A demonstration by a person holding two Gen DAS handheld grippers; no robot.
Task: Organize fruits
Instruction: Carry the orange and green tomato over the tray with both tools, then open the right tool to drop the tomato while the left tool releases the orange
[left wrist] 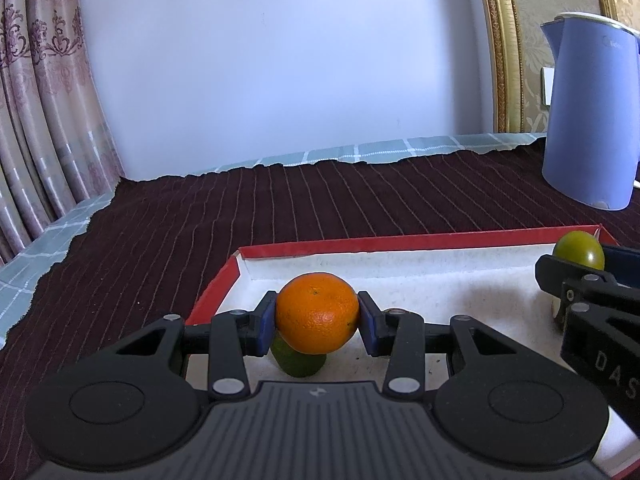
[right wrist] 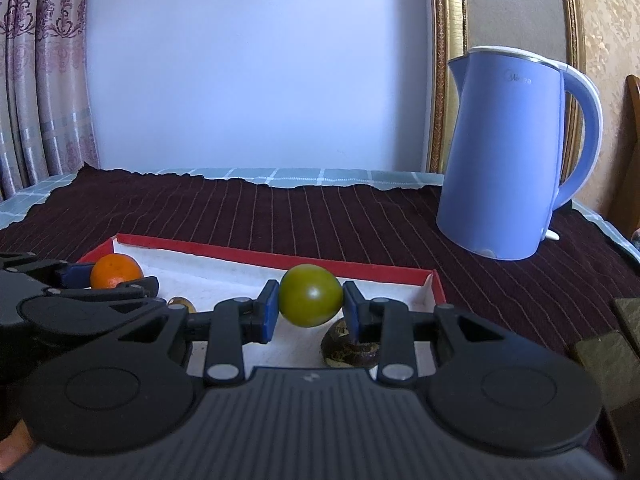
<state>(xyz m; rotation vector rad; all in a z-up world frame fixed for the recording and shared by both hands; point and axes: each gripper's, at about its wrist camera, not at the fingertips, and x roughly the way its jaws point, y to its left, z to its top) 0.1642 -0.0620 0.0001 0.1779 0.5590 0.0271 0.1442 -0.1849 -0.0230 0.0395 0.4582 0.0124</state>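
My left gripper (left wrist: 317, 317) is shut on an orange (left wrist: 317, 312) and holds it above the left part of a red-rimmed white tray (left wrist: 400, 245). A green fruit (left wrist: 298, 362) lies in the tray right under the orange. My right gripper (right wrist: 310, 300) is shut on a green round fruit (right wrist: 310, 295) above the right part of the tray (right wrist: 360, 267). A dark brown round fruit (right wrist: 344, 350) lies in the tray under its right finger. A small brownish fruit (right wrist: 182, 303) lies further left. Each gripper shows in the other's view, the right one (left wrist: 580, 264) and the left one (right wrist: 116, 274).
A blue electric kettle (right wrist: 508, 156) stands on the dark striped cloth (right wrist: 320, 220) behind the tray's right end. A wall, a gold frame (right wrist: 444, 80) and curtains (left wrist: 44, 100) stand behind the table. A dark olive block (right wrist: 608, 352) sits at the right.
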